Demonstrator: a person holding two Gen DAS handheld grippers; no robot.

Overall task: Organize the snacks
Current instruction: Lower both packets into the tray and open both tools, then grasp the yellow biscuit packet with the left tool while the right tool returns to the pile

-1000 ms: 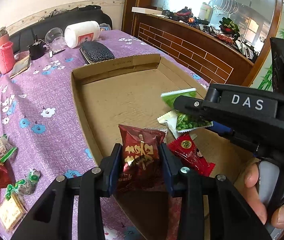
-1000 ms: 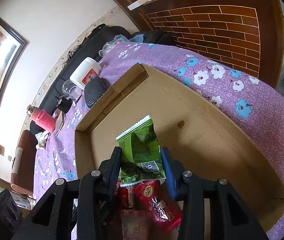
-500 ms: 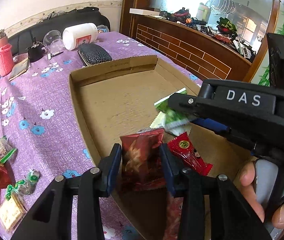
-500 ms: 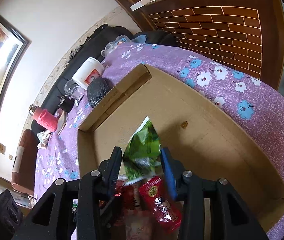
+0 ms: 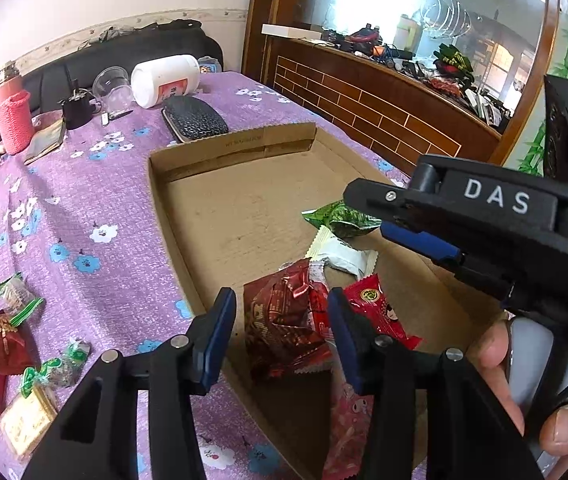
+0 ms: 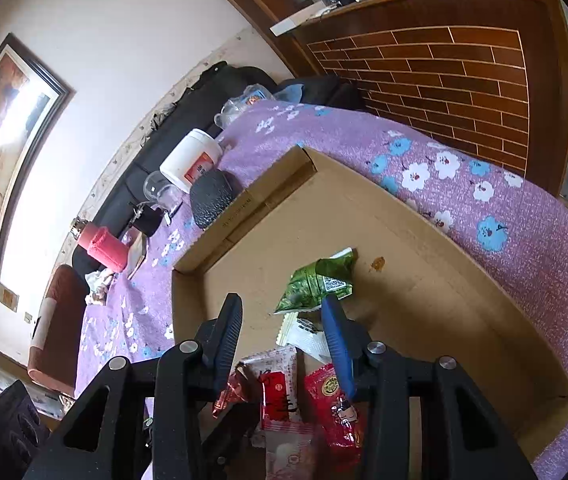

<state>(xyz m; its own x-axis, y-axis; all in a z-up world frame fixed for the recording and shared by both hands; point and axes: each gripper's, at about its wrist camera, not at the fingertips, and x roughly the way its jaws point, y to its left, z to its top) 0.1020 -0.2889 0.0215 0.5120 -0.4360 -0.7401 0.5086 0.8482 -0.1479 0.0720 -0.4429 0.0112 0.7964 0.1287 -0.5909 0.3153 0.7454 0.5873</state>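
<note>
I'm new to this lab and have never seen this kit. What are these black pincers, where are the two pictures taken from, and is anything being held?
No robot here: a person holds a two-finger gripper in each hand, with a fisheye camera on each looking along its fingers. In the left camera's picture the left gripper is opening; the dark red snack packet lies between its fingers, apparently released. The right camera's picture shows the right gripper, open, and the green packet lying in the cardboard tray beyond it. More snacks wait on the purple flowered tablecloth.
</note>
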